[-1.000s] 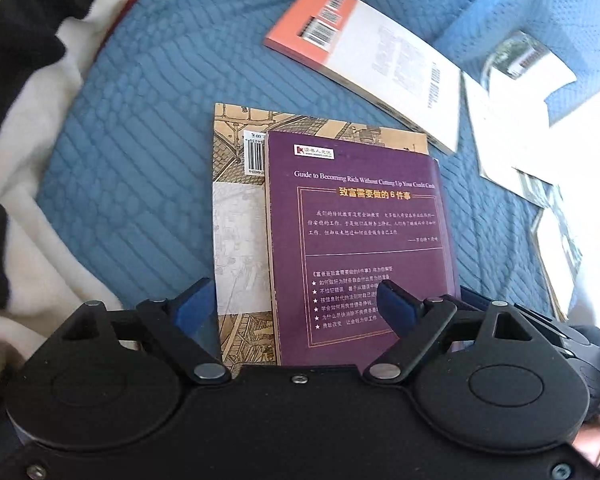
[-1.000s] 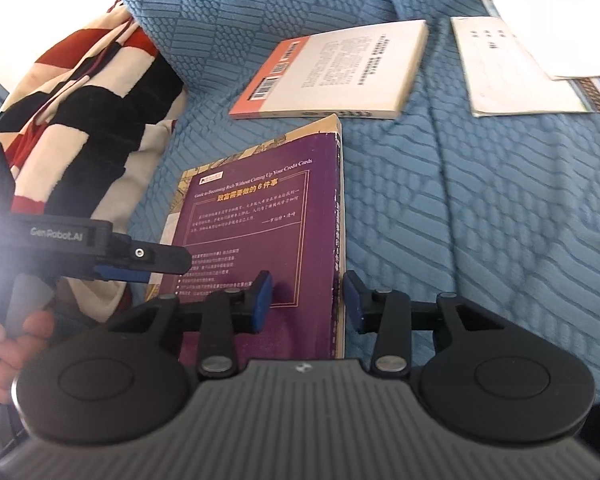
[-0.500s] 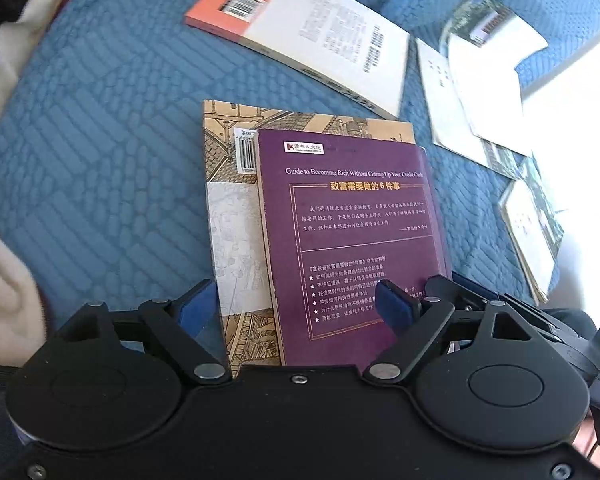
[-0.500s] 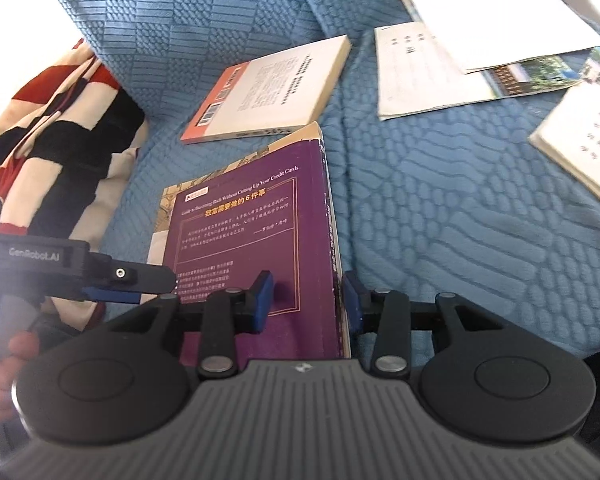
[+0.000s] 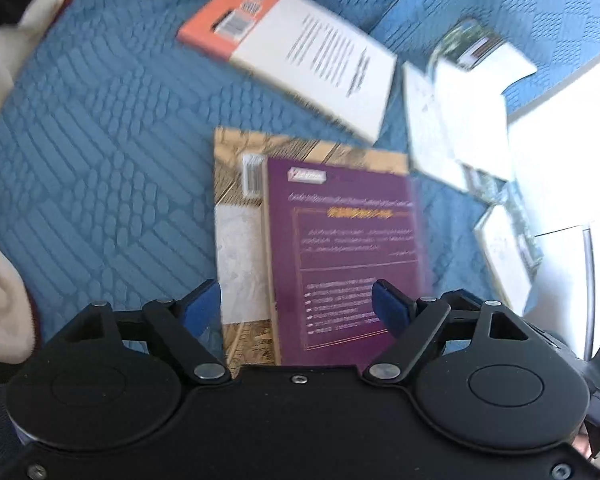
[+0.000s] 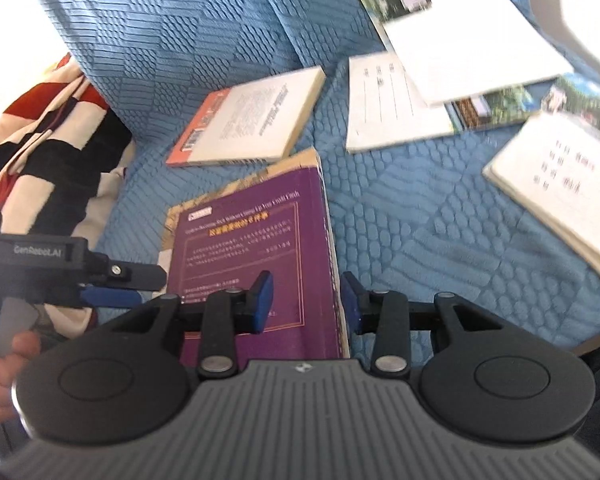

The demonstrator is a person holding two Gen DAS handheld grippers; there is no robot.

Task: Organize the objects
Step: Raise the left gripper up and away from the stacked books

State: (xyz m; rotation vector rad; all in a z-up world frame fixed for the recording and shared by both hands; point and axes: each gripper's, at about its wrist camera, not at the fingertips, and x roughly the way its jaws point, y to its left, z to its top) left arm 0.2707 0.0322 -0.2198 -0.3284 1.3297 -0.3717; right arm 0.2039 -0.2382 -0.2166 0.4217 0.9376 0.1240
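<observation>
Your left gripper (image 5: 296,300) is spread wide over the near end of 2 stacked books, the purple book (image 5: 348,248) lying on the tan book (image 5: 236,240) on the blue quilted cover (image 5: 100,160). Your right gripper (image 6: 306,298) straddles the stack's right edge, jaws released. Beyond lie the orange-and-white book (image 6: 252,120) and loose booklets (image 6: 396,104).

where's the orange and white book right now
The orange-and-white paperback book lies flat on the blue quilted cover, just beyond the purple book stacked on a tan one, left of the loose white papers.
</observation>
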